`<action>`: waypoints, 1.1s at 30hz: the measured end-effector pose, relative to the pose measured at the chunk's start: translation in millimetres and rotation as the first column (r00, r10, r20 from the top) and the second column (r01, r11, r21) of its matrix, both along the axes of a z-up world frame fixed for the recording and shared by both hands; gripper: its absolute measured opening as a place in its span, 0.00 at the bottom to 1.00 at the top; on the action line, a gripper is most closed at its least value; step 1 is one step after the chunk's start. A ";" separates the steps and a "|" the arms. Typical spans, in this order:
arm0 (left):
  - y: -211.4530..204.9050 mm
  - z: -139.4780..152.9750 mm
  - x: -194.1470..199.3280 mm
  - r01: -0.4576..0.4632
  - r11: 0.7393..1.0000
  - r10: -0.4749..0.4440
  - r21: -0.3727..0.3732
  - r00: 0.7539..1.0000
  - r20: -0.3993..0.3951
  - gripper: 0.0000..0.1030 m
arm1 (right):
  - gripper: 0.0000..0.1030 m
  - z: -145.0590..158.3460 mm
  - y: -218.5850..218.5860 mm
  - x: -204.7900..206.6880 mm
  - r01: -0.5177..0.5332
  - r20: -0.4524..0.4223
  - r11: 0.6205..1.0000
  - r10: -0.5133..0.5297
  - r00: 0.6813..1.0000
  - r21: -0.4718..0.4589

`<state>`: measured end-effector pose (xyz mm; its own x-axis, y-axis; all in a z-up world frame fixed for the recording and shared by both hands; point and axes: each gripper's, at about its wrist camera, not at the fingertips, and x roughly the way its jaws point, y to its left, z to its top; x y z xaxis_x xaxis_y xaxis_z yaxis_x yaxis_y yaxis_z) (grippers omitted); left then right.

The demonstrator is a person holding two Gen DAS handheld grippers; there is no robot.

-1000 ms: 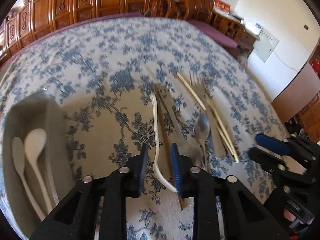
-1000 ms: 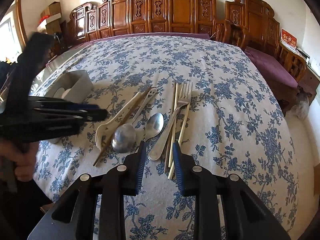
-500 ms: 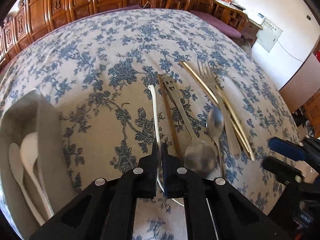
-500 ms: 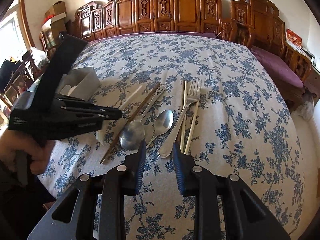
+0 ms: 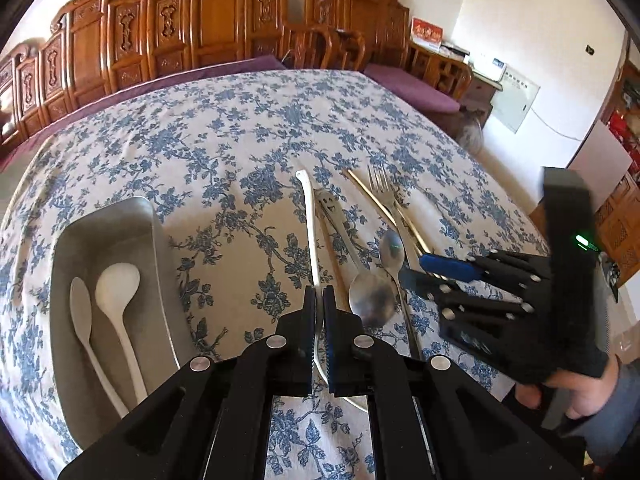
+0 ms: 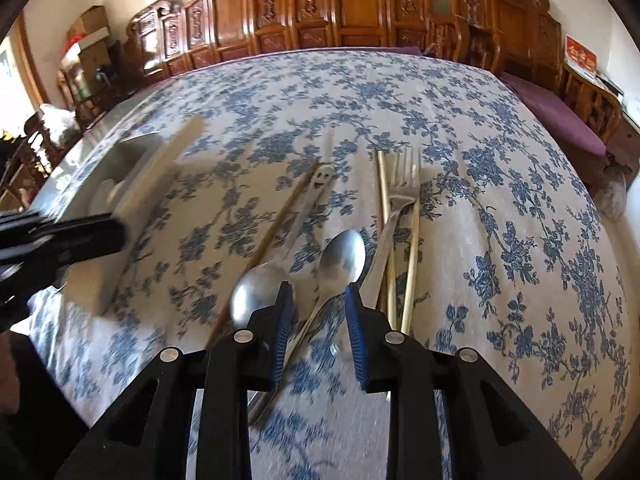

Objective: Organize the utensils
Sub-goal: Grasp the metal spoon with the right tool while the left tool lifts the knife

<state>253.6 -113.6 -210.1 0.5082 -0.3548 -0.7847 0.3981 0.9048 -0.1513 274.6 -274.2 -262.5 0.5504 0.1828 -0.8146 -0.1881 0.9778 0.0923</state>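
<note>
My left gripper [image 5: 318, 320] is shut on a thin white plastic utensil [image 5: 310, 216] and holds it off the flowered cloth. In the right wrist view that utensil [image 6: 160, 172] shows blurred at the left, sticking out from the left gripper [image 6: 120, 234]. My right gripper [image 6: 316, 296] hangs low and open over a small steel spoon [image 6: 344, 256]. The spoon's handle runs between the jaws without touching the pads. A grey tray [image 5: 108, 216] at the left holds two white spoons [image 5: 118, 280].
A large steel spoon [image 6: 256, 292] with a smiley handle, a brown chopstick [image 6: 280, 220], a steel fork [image 6: 406, 184] and pale chopsticks [image 6: 382, 188] lie beside the small spoon. Carved wooden chairs line the table's far edge. A hand [image 5: 576, 396] holds the right gripper.
The left gripper shut on the white utensil and lifted it off the cloth. The right gripper came down and forward until the small spoon's handle lay between its jaws.
</note>
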 end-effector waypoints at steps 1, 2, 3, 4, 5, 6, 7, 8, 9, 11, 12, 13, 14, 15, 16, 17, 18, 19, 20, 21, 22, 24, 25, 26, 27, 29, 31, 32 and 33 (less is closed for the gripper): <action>2.7 -1.1 0.6 -0.002 1.000 0.002 -0.011 1.000 -0.005 0.03 | 0.28 -1.6 -0.1 3.5 0.006 -0.006 1.000 -0.006 1.000 -0.001; 5.1 -2.4 1.2 -0.001 1.000 0.001 -0.017 1.000 -0.011 0.03 | 0.28 -3.0 -0.5 6.7 0.008 -0.013 1.000 -0.008 1.000 0.002; 7.1 -3.5 1.4 0.002 1.000 -0.002 -0.020 1.000 -0.014 0.03 | 0.28 -4.2 0.6 11.0 0.016 -0.022 1.000 -0.016 1.000 -0.005; 8.9 -4.2 1.9 0.003 1.000 -0.003 -0.024 1.000 -0.017 0.03 | 0.28 -5.3 1.5 13.8 0.021 -0.029 1.000 -0.022 0.999 -0.010; 10.8 -4.4 2.6 0.001 1.000 -0.002 -0.026 1.000 -0.017 0.03 | 0.28 -6.6 2.0 16.8 0.028 -0.037 1.000 -0.028 0.999 -0.009; 13.0 -3.8 3.9 -0.003 1.000 0.002 -0.031 1.000 -0.017 0.03 | 0.29 -8.0 2.3 19.4 0.035 -0.044 0.999 -0.035 0.998 -0.012; 15.1 -2.4 4.9 -0.006 0.999 0.005 -0.039 1.000 -0.014 0.03 | 0.31 -9.8 3.2 22.5 0.045 -0.054 0.999 -0.046 0.998 -0.019; 17.1 -0.5 5.2 -0.008 0.999 0.008 -0.044 1.000 -0.010 0.03 | 0.36 -10.5 4.4 24.6 0.046 -0.055 0.999 -0.047 0.997 -0.016; 18.6 0.8 4.7 -0.009 0.999 0.009 -0.047 1.000 -0.006 0.03 | 0.40 -11.0 5.9 26.6 0.047 -0.054 0.999 -0.048 0.997 -0.021; 20.4 4.5 3.8 -0.009 0.999 0.009 -0.049 1.000 0.006 0.03 | 0.41 -11.8 10.4 30.6 0.048 -0.057 0.998 -0.050 0.997 -0.034; 21.0 6.1 2.8 -0.007 0.999 0.007 -0.049 1.000 0.011 0.03 | 0.41 -12.7 12.4 33.6 0.050 -0.064 0.998 -0.052 0.997 -0.042; 21.4 7.3 1.8 -0.004 0.999 0.005 -0.047 1.000 0.016 0.03 | 0.41 -13.4 14.0 35.5 0.053 -0.066 0.997 -0.056 0.996 -0.052; 21.7 9.3 0.5 -0.004 0.999 0.004 -0.039 1.000 0.025 0.03 | 0.41 -14.3 15.8 37.5 0.054 -0.067 0.997 -0.058 0.996 -0.059; 22.0 10.8 0.4 -0.005 0.999 0.006 -0.037 1.000 0.029 0.03 | 0.41 -16.1 17.0 39.4 0.056 -0.071 0.996 -0.061 0.996 -0.065; 22.4 13.0 0.0 -0.005 0.999 0.007 -0.041 0.999 0.033 0.03 | 0.41 -17.7 17.5 40.5 0.059 -0.074 0.996 -0.064 0.995 -0.069; 23.3 15.3 -0.5 -0.006 0.999 0.007 -0.048 0.999 0.038 0.03 | 0.41 -18.3 19.0 41.4 0.058 -0.066 0.995 -0.064 0.996 -0.079; 23.9 16.6 -0.6 -0.006 0.999 0.008 -0.051 0.999 0.040 0.03 | 0.41 -18.7 20.8 41.8 0.057 -0.061 0.994 -0.062 0.996 -0.093; 25.0 17.3 -0.8 -0.006 0.999 0.008 -0.051 0.999 0.041 0.03 | 0.41 -19.1 21.8 42.3 0.057 -0.059 0.993 -0.063 0.996 -0.103; 25.8 17.6 -0.8 -0.006 0.999 0.008 -0.052 0.999 0.040 0.03 | 0.41 -19.4 22.3 42.9 0.059 -0.058 0.993 -0.066 0.996 -0.105; 25.9 17.9 -0.4 -0.007 0.999 0.009 -0.053 0.999 0.040 0.03 | 0.41 -19.5 22.6 43.4 0.065 -0.057 0.992 -0.071 0.996 -0.107; 26.6 18.4 -0.2 -0.008 0.999 0.010 -0.053 0.999 0.040 0.03 | 0.41 -19.6 23.5 43.7 0.068 -0.052 0.991 -0.074 0.996 -0.112; 27.0 18.3 0.2 -0.009 0.999 0.011 -0.054 0.999 0.040 0.03 | 0.40 -19.8 24.7 43.5 0.074 -0.046 0.990 -0.080 0.996 -0.118; 27.1 18.3 0.3 -0.010 0.999 0.012 -0.053 0.999 0.040 0.03 | 0.38 -19.9 24.9 42.8 0.072 -0.044 0.991 -0.077 0.996 -0.109; 27.2 18.2 0.3 -0.009 0.999 0.012 -0.053 0.999 0.041 0.03 | 0.30 -19.7 25.9 41.9 0.070 -0.039 0.991 -0.075 0.996 -0.115; 27.3 18.5 0.1 -0.011 0.999 0.013 -0.051 0.999 0.042 0.03 | 0.30 -19.7 26.4 41.3 0.072 -0.037 0.990 -0.077 0.996 -0.118; 27.6 18.9 -0.8 -0.012 0.999 0.014 -0.049 0.999 0.043 0.03 | 0.30 -19.2 25.4 41.2 0.069 -0.047 0.992 -0.074 0.996 -0.108; 28.2 19.9 -1.3 -0.016 0.999 0.018 -0.046 0.999 0.047 0.03 | 0.30 -18.4 24.8 39.0 0.059 -0.055 0.993 -0.065 0.996 -0.098; 28.6 21.1 -2.4 -0.016 0.999 0.019 -0.045 0.999 0.049 0.03 | 0.30 -16.9 24.5 37.1 0.053 -0.053 0.994 -0.058 0.997 -0.094; 28.9 22.4 -3.7 -0.018 0.999 0.020 -0.044 0.998 0.053 0.03 | 0.29 -12.3 23.3 33.3 0.048 -0.043 0.995 -0.052 0.998 -0.089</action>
<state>250.0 -84.7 -187.7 0.5561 -0.3783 -0.7400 0.3896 0.9052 -0.1699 307.8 -250.9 -274.8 0.5194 0.0830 -0.8505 -0.1368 0.9905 0.0131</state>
